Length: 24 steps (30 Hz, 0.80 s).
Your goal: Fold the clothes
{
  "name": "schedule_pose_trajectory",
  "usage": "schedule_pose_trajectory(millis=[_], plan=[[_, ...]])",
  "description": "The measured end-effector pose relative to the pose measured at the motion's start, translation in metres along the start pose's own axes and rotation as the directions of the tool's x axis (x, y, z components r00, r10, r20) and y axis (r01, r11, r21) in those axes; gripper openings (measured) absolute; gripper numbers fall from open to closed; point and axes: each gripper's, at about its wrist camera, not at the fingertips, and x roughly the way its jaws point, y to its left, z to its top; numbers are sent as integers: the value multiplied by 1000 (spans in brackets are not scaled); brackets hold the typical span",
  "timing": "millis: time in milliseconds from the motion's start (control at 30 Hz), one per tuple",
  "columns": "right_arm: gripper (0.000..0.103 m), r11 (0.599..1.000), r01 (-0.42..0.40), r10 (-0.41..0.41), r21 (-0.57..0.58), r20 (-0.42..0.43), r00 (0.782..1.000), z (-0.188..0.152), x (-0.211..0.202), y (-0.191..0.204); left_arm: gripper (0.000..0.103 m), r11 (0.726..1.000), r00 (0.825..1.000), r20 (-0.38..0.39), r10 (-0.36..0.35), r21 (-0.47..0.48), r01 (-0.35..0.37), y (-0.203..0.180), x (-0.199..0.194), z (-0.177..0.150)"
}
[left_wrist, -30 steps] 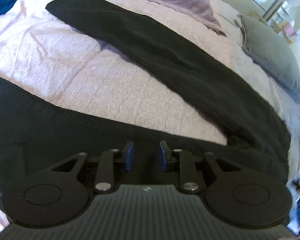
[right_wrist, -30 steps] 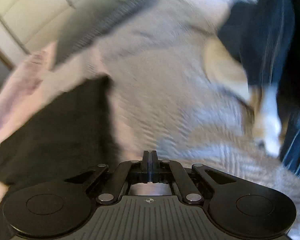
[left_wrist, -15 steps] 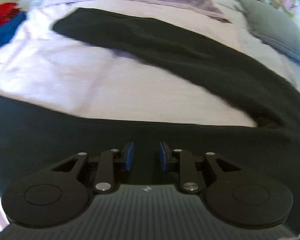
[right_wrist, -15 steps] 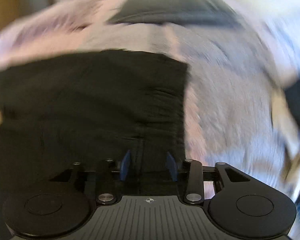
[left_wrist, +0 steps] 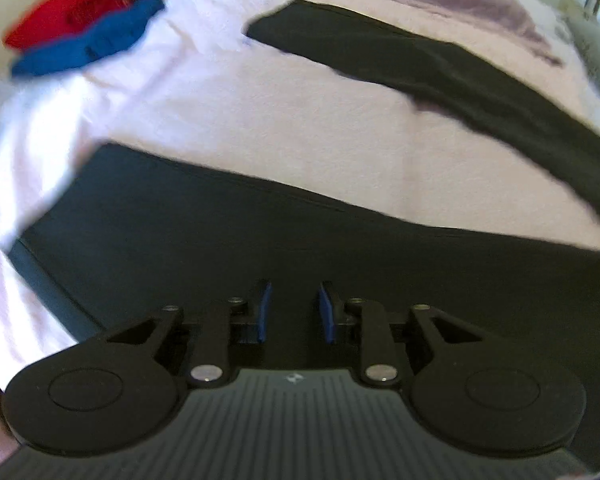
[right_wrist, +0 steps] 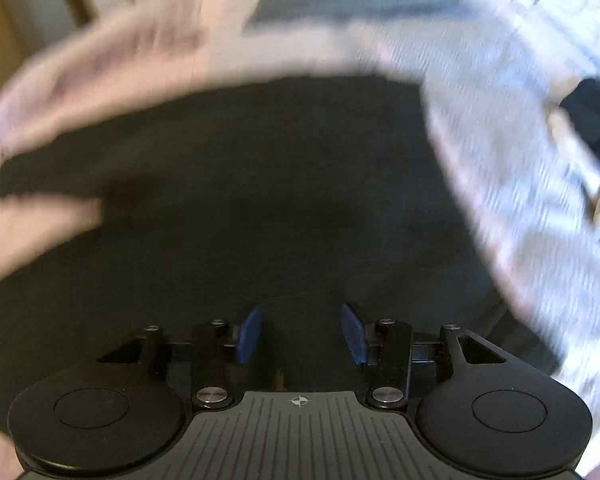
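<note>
Your right gripper (right_wrist: 300, 334), pressed shut a second ago, now stands wide apart over the black trousers (right_wrist: 240, 200), which fill far more of its view. Your left gripper (left_wrist: 294, 312) now looks further left: the trouser hem (left_wrist: 48, 256) and the red and blue clothes (left_wrist: 84, 28) come into sight.
</note>
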Motion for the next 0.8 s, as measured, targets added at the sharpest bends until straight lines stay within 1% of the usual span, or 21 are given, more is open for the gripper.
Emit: schedule_pose_trajectory(millis=[33, 67, 100, 133, 167, 200, 267, 333, 400, 467, 500, 533, 567, 600, 633, 700, 767, 800], plan=[[47, 999, 39, -39, -1, -2, 999, -7, -2, 3, 24, 999, 999, 8, 45, 24, -45, 12, 2, 0], [47, 997, 79, -79, -3, -5, 997, -14, -3, 5, 24, 996, 996, 7, 87, 22, -87, 30, 5, -2], [47, 995, 99, -99, 33, -25, 995, -15, -8, 5, 24, 994, 994, -5, 112, -11, -112, 52, 8, -3], [47, 990, 117, -114, 74, -49, 992, -13, -12, 4, 24, 991, 992, -20, 121, -59, -122, 74, 10, -2], [47, 986, 129, -125, 102, -45, 991, -12, -18, 7, 23, 986, 992, -29, 121, -109, -123, 95, 9, 3], [47, 982, 139, -135, 129, -37, 990, -10, -24, 10, 20, 981, 992, -33, 119, -152, -122, 114, 8, 7], [47, 975, 147, -148, 166, -6, 989, -6, -33, 19, 20, 980, 995, -8, 99, -173, -99, 130, 3, 16], [48, 972, 138, -147, 189, 35, 988, -3, -36, 35, 21, 985, 998, 7, 55, -166, -53, 131, 0, 23], [48, 965, 120, -128, 235, 20, 992, -3, -32, 52, 23, 987, 1000, 3, -16, -158, 17, 120, 5, 27], [48, 966, 90, -93, 243, 0, 996, -7, -27, 71, 24, 989, 998, -13, -57, -135, 55, 106, 9, 25], [48, 971, 89, -89, 223, -11, 996, -10, -25, 81, 24, 991, 997, -41, -58, -119, 53, 101, 13, 22], [48, 977, 107, -101, 184, -40, 994, -14, -22, 89, 25, 993, 996, -70, -56, -105, 49, 98, 17, 18], [48, 980, 139, -126, 142, -97, 987, -21, -16, 94, 26, 995, 994, -98, -43, -98, 33, 98, 20, 12], [47, 980, 172, -155, 97, -158, 975, -28, -9, 99, 26, 995, 994, -103, -28, -103, 17, 102, 21, 7], [47, 979, 188, -169, 84, -197, 966, -35, -8, 99, 26, 994, 994, -110, -12, -108, 0, 106, 20, 3], [48, 977, 181, -153, 113, -219, 964, -41, -14, 93, 26, 991, 989, -147, 25, -124, -43, 115, 14, 1], [48, 971, 201, -159, 133, -271, 949, -41, -20, 87, 25, 988, 981, -186, 60, -132, -85, 121, 8, 1], [48, 969, 198, -150, 148, -285, 947, -40, -24, 84, 26, 986, 976, -205, 74, -135, -103, 122, 4, 1]])
